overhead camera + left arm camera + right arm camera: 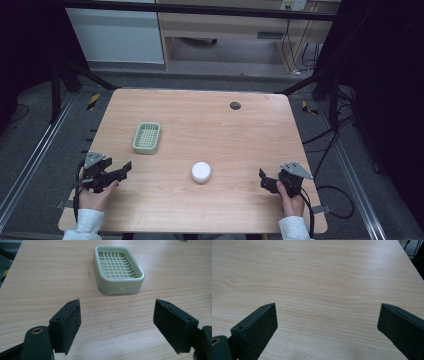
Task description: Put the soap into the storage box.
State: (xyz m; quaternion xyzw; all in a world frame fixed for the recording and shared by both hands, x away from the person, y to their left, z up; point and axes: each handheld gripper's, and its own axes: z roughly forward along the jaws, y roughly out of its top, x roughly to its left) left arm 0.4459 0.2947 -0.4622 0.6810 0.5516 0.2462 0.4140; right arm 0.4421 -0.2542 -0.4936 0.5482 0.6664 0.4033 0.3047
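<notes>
Light wooden table with rounded corners; small dark round grommet near its far edge (right of centre); grey carpeted floor around.

Left gripper view: the right jaw's base is cut off by the right and bottom edges of the picture, the left jaw's by the bottom edge. A grey object at the top right is clipped to a sliver; cannot identify.

Right gripper view: both jaws run out of the picture at the bottom, the right one also at the right edge.

High view: the small dark disc near the desk's far edge is too small to tell, possibly a cable grommet. The desk's near edge is partly cut off at the bottom. Both sleeves are cut off there too.
</notes>
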